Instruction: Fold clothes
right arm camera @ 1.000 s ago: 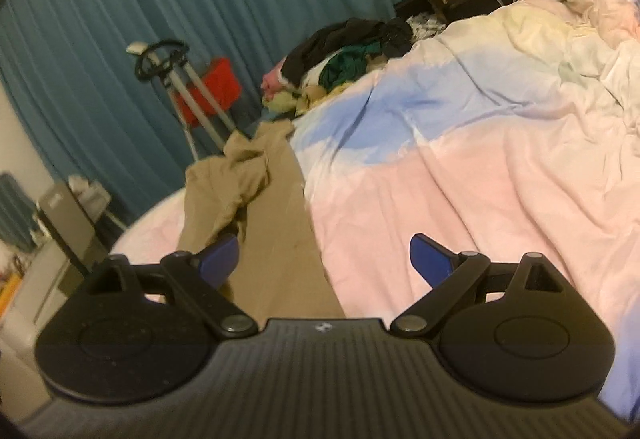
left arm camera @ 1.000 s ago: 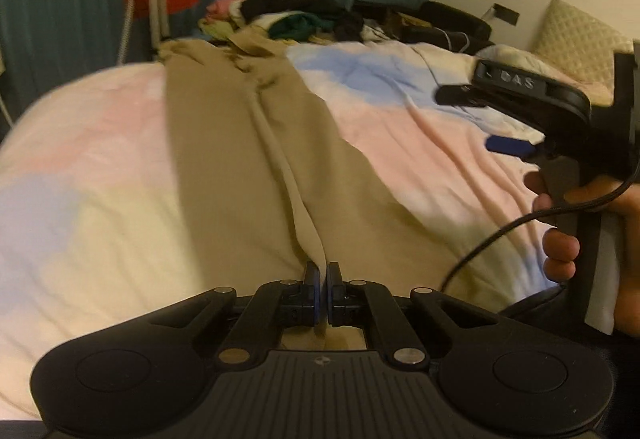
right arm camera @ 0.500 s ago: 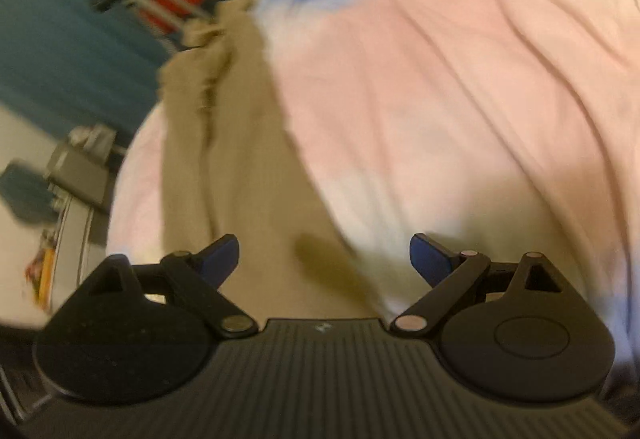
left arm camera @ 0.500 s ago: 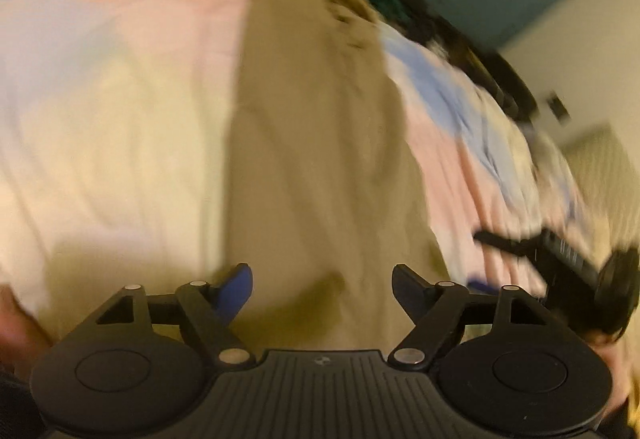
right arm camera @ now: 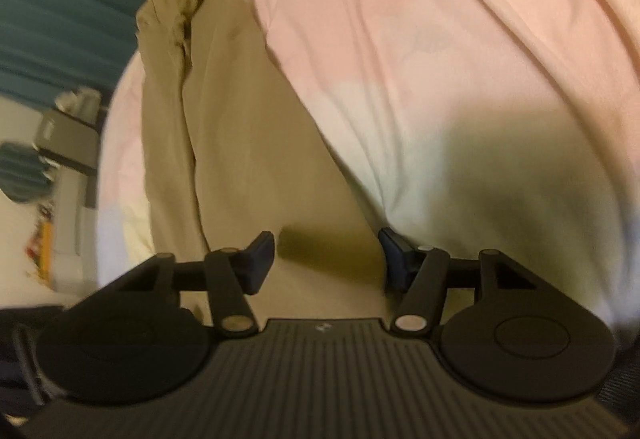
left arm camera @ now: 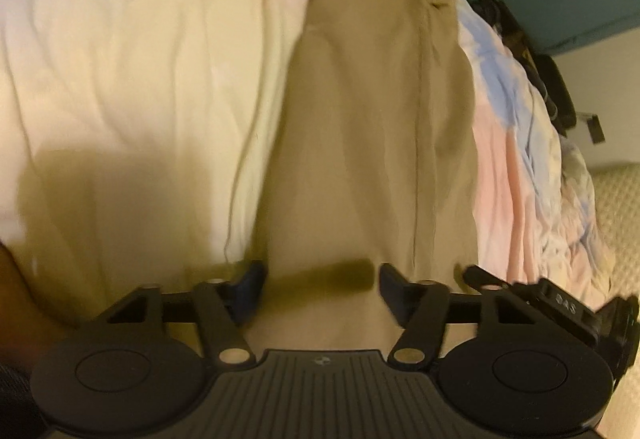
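My left gripper [left arm camera: 320, 279] and right gripper [right arm camera: 326, 257] both spread wide, holding nothing. Tan pants [left arm camera: 372, 127] lie flat on bed [left arm camera: 132, 79], stretching toward 12 o'clock. Next, I think: pinch near end, fold up.

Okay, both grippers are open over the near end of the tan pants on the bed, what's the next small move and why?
Probably lower both and close on the near edge. The left gripper and right gripper are both open and empty above the tan pants, which lie lengthwise and unfolded on the bedspread. Gripping that end would let you carry it toward the far end for the first fold.
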A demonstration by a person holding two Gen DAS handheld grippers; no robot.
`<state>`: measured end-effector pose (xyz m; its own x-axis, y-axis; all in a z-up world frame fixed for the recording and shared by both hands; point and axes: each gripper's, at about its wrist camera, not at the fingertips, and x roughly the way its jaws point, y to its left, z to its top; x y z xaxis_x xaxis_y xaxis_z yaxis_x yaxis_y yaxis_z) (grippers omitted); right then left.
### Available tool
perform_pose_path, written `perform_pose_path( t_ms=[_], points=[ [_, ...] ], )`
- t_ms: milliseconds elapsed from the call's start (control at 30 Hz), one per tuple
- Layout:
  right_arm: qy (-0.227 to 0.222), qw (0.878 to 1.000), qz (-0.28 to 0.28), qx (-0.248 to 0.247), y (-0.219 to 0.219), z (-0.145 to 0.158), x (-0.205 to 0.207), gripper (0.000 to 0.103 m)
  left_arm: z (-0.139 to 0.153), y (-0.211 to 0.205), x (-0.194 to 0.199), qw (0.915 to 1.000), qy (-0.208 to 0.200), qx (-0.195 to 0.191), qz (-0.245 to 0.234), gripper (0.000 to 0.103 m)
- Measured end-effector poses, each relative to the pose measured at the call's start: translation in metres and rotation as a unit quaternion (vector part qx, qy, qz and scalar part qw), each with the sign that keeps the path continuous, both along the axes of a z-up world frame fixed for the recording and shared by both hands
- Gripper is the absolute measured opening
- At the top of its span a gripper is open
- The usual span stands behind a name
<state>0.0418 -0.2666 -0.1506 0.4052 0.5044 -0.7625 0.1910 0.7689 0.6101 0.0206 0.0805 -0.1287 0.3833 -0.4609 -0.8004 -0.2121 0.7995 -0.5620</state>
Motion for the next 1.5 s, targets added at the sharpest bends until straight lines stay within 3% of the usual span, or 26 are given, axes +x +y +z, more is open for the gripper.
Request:
perform_pose_path(
  t_ms=[33,67,100,133,167,200,233,467,633,767,833,933,1000,1100,1367,1500],
  points=[
    [-0.002,1.000,0.014,-0.015,0.005,0.003,-0.003,0.060,0.002,0.002,-0.003,1.0000,-0.002,0.000,-0.004,0.024],
    [-0.004,0.999,0.027,-0.029,0.011,0.006,-0.006,0.060,0.004,0.005,-0.006,1.0000,-0.003,-0.001,-0.007,0.007],
    [-0.006,0.998,0.041,-0.044,0.016,0.009,-0.009,0.060,0.007,0.007,-0.010,0.9999,-0.010,0.000,-0.008,0.004],
    [-0.008,0.997,0.055,-0.058,0.021,0.013,-0.012,0.051,0.011,0.011,-0.019,0.9998,-0.020,-0.001,-0.006,0.003],
    [-0.011,0.995,0.063,-0.081,0.026,0.016,-0.016,0.025,0.016,0.017,-0.030,0.9995,-0.030,-0.006,-0.003,0.003],
    [-0.013,0.992,0.071,-0.104,0.032,0.020,-0.019,0.013,0.021,0.022,-0.037,0.9992,-0.038,-0.012,0.001,0.002],
    [-0.024,0.990,0.076,-0.116,0.035,0.025,-0.023,0.010,0.026,0.026,-0.038,0.9988,-0.045,-0.019,0.005,0.002],
    [-0.129,0.990,0.029,-0.045,0.009,0.105,-0.047,0.008,0.100,0.070,-0.058,0.9865,-0.114,-0.106,0.051,0.002],
    [-0.242,0.968,0.046,-0.046,0.001,0.184,-0.075,0.007,0.163,0.089,-0.086,0.9752,-0.162,-0.141,0.052,0.002],
    [-0.287,0.955,0.075,-0.028,-0.007,0.203,-0.118,0.007,0.171,0.098,-0.134,0.9676,-0.180,-0.171,0.046,0.002],
    [-0.293,0.952,0.080,-0.024,-0.013,0.195,-0.145,0.007,0.162,0.101,-0.160,0.9661,-0.178,-0.180,0.051,0.002],
    [-0.275,0.959,0.073,-0.003,-0.019,0.175,-0.156,0.007,0.138,0.101,-0.184,0.9661,-0.149,-0.201,0.063,0.002],
    [-0.255,0.965,0.063,0.016,-0.024,0.163,-0.155,0.007,0.124,0.095,-0.178,0.9668,-0.133,-0.205,0.075,0.002],
    [-0.249,0.966,0.058,0.020,-0.016,0.160,-0.125,0.007,0.128,0.090,-0.145,0.9699,-0.144,-0.182,0.072,0.002],
    [-0.247,0.969,0.010,0.001,0.010,0.165,0.007,0.008,0.148,0.090,0.000,0.9754,-0.172,-0.088,0.107,0.002],
    [-0.244,0.969,-0.005,-0.022,0.027,0.146,0.072,0.008,0.134,0.082,0.073,0.9743,-0.185,-0.037,0.123,0.002]
  ],
)
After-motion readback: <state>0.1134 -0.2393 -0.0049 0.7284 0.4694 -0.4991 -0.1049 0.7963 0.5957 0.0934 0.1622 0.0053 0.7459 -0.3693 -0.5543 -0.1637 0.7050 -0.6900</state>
